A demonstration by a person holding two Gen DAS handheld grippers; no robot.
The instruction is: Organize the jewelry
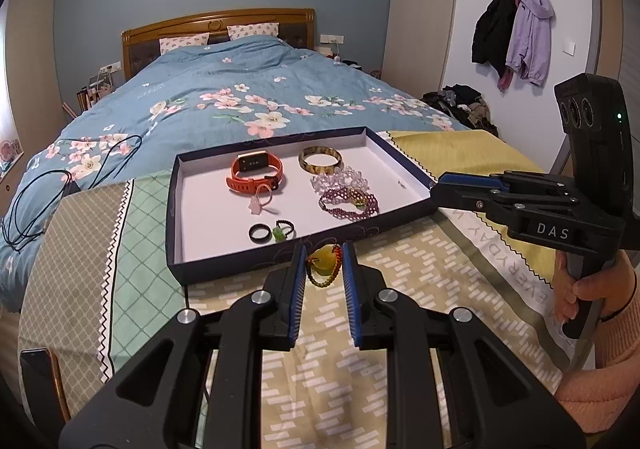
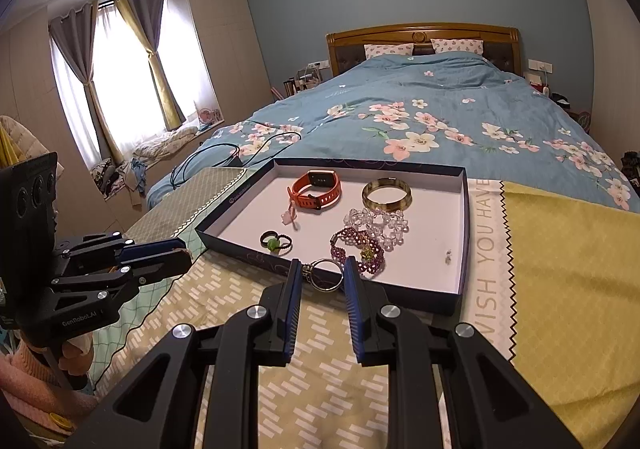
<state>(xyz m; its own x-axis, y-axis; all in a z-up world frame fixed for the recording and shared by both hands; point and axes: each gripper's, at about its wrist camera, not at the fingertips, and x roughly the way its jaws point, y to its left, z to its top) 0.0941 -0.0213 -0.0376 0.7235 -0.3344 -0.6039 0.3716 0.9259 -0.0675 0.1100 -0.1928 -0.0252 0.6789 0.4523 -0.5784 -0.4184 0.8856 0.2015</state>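
Yellow pendant on a braided cord [image 1: 323, 263] sits pinched in the left gripper [image 1: 323, 269]; the right gripper [image 2: 323, 273] clamps a silver ring [image 2: 326, 273], both just before the tray [image 1: 176, 249].

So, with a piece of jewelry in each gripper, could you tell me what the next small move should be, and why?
Probably carry the left gripper, shut on the yellow braided bracelet, forward over the tray's near wall and release on the bare floor left of the black rings. The right gripper holds its silver ring at the same edge.
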